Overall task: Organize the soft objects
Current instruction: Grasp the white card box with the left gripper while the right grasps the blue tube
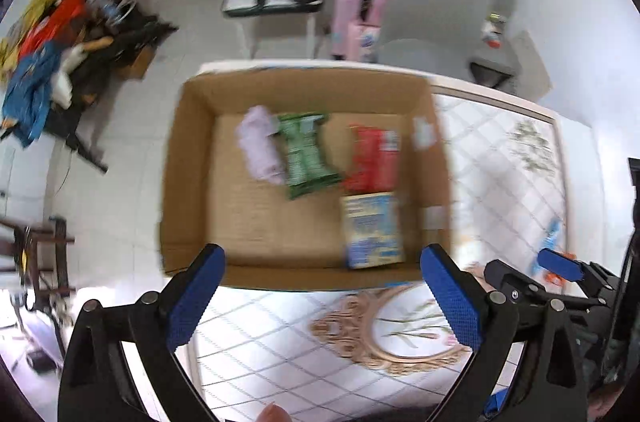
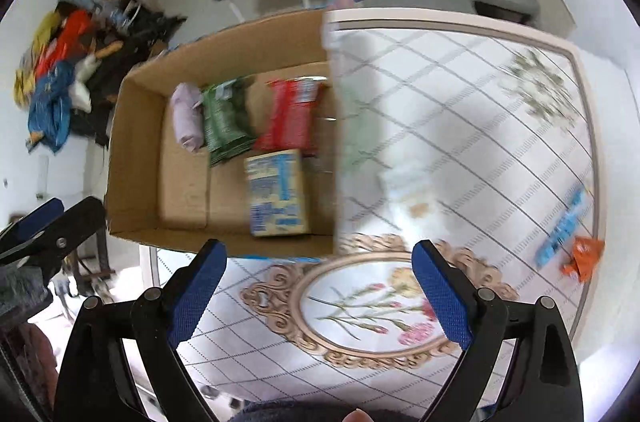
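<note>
A cardboard box (image 1: 188,162) (image 2: 132,150) stands on the table's left part. In it lie a pale purple soft roll (image 1: 258,142) (image 2: 186,120), a green packet (image 1: 306,154) (image 2: 226,118), a red packet (image 1: 374,158) (image 2: 290,114) and a blue-and-beige packet (image 1: 372,230) (image 2: 276,194). My left gripper (image 1: 320,294) is open and empty just in front of the box's near wall. My right gripper (image 2: 318,286) is open and empty over the tablecloth, to the right of the left one. A blurred white soft item (image 2: 408,190) lies on the cloth right of the box.
The table (image 2: 480,102) has a white diamond-pattern cloth with a floral medallion (image 2: 360,306). A blue wrapper (image 2: 560,226) and an orange wrapper (image 2: 584,256) lie near its right edge. A grey chair (image 1: 448,6) stands behind the table; clothes are piled on the floor at left (image 1: 36,62).
</note>
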The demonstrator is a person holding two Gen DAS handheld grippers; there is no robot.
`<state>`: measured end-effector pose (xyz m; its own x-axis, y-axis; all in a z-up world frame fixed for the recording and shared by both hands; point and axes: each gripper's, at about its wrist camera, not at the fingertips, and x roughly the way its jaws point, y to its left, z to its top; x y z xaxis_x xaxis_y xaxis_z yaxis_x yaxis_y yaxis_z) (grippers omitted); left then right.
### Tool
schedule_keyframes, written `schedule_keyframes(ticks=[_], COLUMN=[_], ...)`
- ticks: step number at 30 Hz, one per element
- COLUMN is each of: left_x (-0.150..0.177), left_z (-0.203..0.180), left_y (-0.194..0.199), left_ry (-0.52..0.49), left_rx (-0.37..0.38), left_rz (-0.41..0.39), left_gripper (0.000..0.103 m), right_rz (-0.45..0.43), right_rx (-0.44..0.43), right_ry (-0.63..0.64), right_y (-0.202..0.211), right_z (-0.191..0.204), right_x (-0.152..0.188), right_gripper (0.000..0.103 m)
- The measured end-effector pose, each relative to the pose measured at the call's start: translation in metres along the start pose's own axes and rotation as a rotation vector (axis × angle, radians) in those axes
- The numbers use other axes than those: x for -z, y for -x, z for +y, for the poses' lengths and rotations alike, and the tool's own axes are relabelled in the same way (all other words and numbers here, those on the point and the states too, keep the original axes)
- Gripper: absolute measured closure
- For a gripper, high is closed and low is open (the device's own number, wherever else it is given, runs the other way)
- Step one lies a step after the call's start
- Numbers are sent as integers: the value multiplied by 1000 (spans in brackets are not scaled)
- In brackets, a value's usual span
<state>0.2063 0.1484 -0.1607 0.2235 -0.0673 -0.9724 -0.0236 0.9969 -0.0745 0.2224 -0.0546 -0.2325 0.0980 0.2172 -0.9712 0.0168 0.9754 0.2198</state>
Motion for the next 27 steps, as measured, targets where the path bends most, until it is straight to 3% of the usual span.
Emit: schedule_keyframes(ticks=[6, 10, 15, 20, 27], left_x=[-3, -5, -2, 2, -1], left_z=[-110, -174, -222, -242, -238], left_y=[-5, -53, -133, -215, -281], left_ry=[-99, -115, -85, -59, -4], left_rx=[108, 140, 104, -2, -109], left_rz=[43, 152, 313, 472, 598], left_gripper=[3, 3, 3, 3, 3], right_rz=[-22, -2, 56, 111, 229], right_rx=[24, 73, 110, 108, 59], right_ry=[-239, -384, -456, -478, -478], right_y=[33, 30, 1, -34, -90], right_z=[-142, -240, -321, -357, -363], right_x=[10, 15, 9, 0, -14], right_gripper=[7, 7, 7, 7, 7])
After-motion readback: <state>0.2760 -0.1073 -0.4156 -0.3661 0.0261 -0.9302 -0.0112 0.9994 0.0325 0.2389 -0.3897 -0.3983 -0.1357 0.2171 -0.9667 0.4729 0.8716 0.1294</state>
